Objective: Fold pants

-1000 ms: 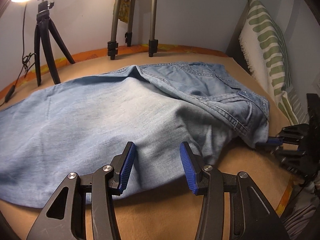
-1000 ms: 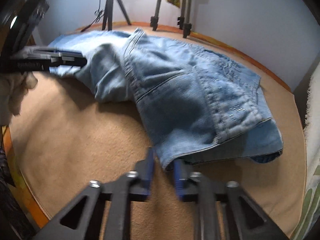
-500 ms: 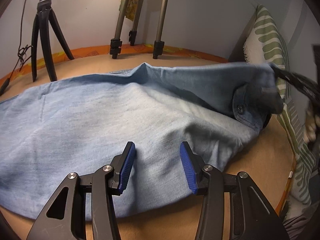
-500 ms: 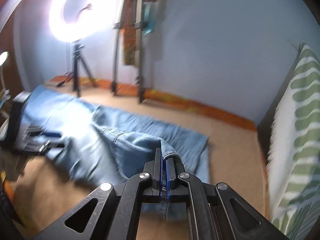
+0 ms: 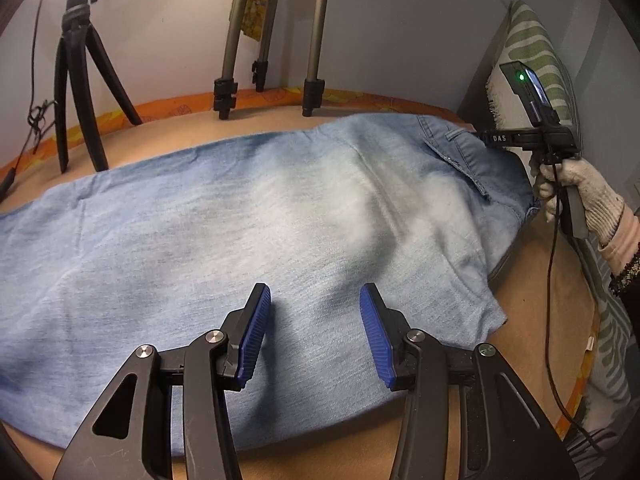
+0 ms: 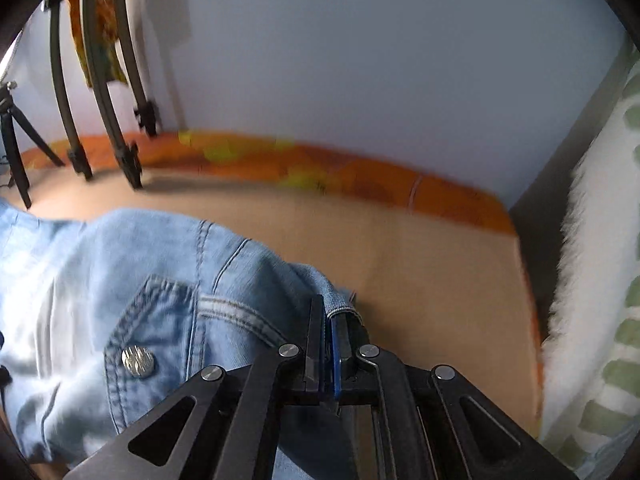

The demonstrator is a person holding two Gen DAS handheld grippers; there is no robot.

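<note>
Since the earlier frames, the waistband end of the pants (image 5: 280, 216) has been carried across from the near edge toward the far right, and the garment, previously bunched, is now seen spread flat. The pale blue denim pants are laid across the tan surface (image 5: 532, 304), covering most of it, with the waistband end at the right near the striped pillow (image 5: 536, 40) and the legs running off to the left. A metal button (image 6: 137, 361) and a stitched pocket are noted beside the gripped edge in the right wrist view.

Against the rear wall, a grey tripod (image 5: 272, 40) and a black tripod (image 5: 76, 92) are seen standing on the surface, clear of the fabric.

The right gripper (image 6: 328, 344), held in a gloved hand (image 5: 580, 188), is found clamped on the waistband hem, with the jaws pressed together and denim protruding above them. That view is blurred.

The left gripper (image 5: 314, 336) is observed above the near edge of the pants, its jaws partly apart and nothing held between the blue pads (image 5: 254, 336); contact with the cloth cannot be determined.
</note>
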